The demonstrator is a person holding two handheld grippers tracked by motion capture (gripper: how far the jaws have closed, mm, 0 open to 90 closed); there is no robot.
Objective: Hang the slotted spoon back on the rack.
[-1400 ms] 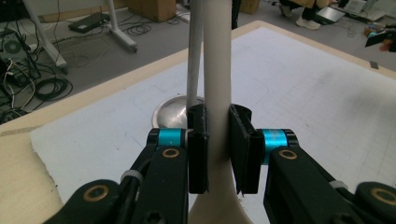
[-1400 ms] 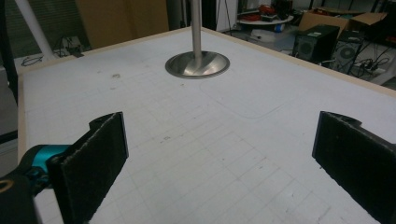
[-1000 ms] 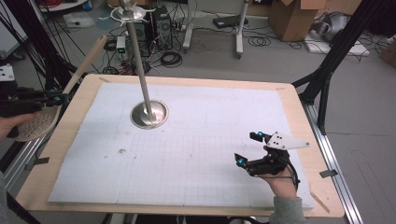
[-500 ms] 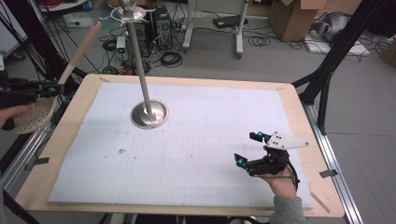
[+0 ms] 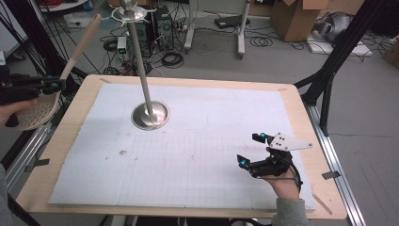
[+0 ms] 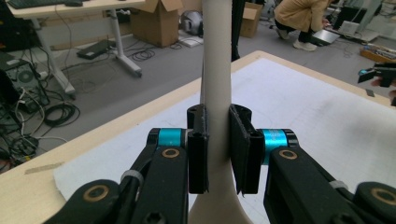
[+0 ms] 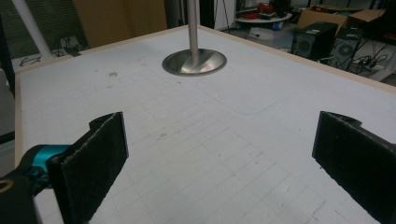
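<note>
The left gripper (image 5: 52, 85) hung beyond the left edge of the tabletop (image 5: 84, 96), its jaws clamped on the pale handle of a slotted spoon (image 5: 77, 49). In the left gripper view the two black pads pressed on either side of that handle (image 6: 216, 70), which rose straight up between them. From the high view the handle slanted up and to the right toward the far side, while the perforated bowl of the spoon (image 5: 35, 112) sat low beside the person's left hand (image 5: 11, 110), off the tabletop. The right gripper (image 5: 253, 150) rested near the near right corner, over the white gridded mat (image 5: 188, 155), held by the right hand (image 5: 284, 181); its jaws stood wide apart with nothing between them. A metal stand (image 5: 149, 115) with a round base and upright pole stood on the far left part of the mat, well apart from both grippers.
</note>
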